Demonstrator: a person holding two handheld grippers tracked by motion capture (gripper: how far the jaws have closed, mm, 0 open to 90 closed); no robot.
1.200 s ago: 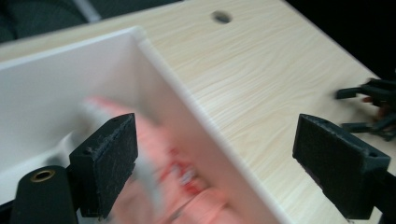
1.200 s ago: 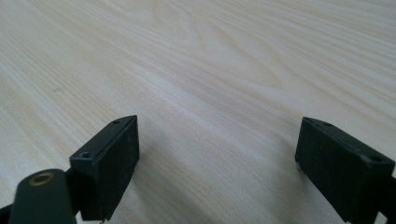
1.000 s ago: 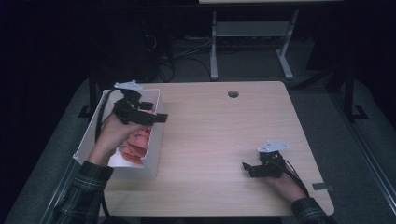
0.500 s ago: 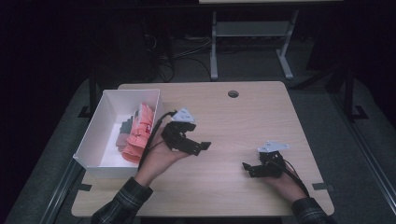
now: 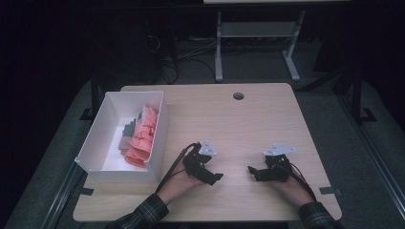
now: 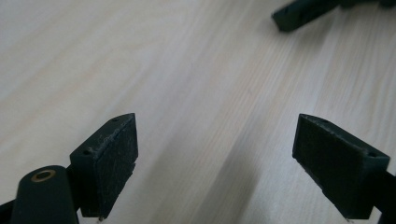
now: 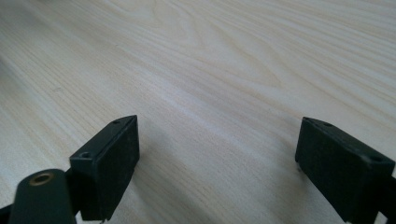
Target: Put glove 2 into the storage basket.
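My left gripper (image 5: 215, 177) rests low on the wooden table (image 5: 239, 124) near its front edge, jaws wide open and empty (image 6: 217, 163), pointing toward the right gripper. A tip of that other gripper (image 6: 303, 14) shows at the top of the left gripper view. My right gripper (image 5: 252, 171) sits a short way to the right, also open with nothing between its jaws (image 7: 217, 163), over bare wood. A white box (image 5: 95, 143) at the table's left holds folded pink pieces (image 5: 143, 136) and some grey ones (image 5: 128, 130).
A round cable hole (image 5: 238, 96) sits near the table's far edge. Behind the table stands a metal frame (image 5: 258, 33) with cables on the dark floor. Bare tabletop stretches between the box and the right edge.
The left hand has left the white box and swung right and toward the front edge, ending beside the right gripper. The right gripper has stayed put.
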